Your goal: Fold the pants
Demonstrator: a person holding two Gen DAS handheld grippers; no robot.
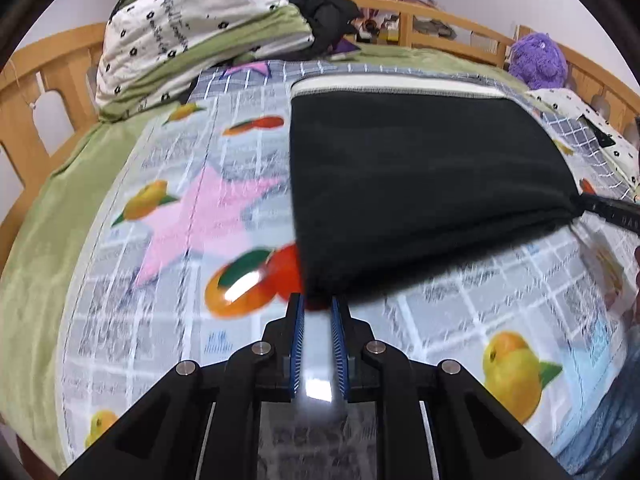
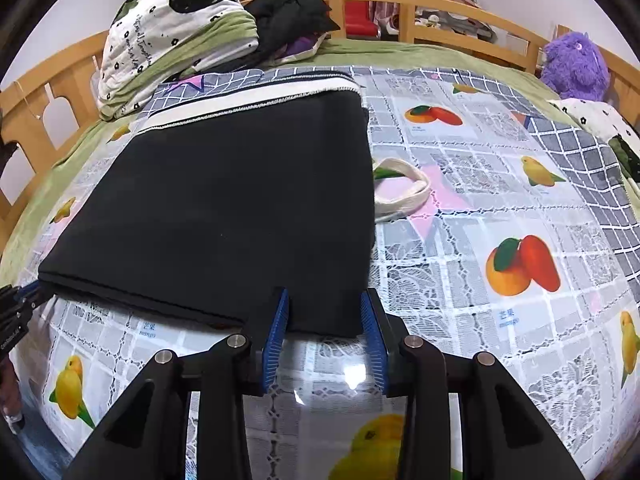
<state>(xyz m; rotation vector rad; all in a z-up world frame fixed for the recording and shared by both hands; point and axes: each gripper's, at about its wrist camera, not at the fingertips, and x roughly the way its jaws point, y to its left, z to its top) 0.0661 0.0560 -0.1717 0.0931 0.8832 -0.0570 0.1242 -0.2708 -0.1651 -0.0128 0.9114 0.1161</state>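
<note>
The black pants (image 2: 224,208) lie folded into a flat rectangle on the fruit-print sheet (image 2: 480,320), with a white waistband strip (image 2: 256,100) along the far edge. In the left wrist view the pants (image 1: 420,184) fill the right half. My left gripper (image 1: 319,304) is open, its blue pads (image 1: 296,344) just off the pants' near left corner. My right gripper (image 2: 325,304) is open, its pads (image 2: 276,340) on either side of the pants' near right corner. The right gripper's tip (image 1: 608,208) shows at the pants' right corner in the left wrist view.
A piled quilt (image 2: 168,36) and black clothing (image 2: 288,12) lie at the far left of the bed. A purple plush toy (image 2: 576,66) sits far right by the wooden bed rail (image 2: 440,12). A cream fabric strap (image 2: 400,192) lies right of the pants.
</note>
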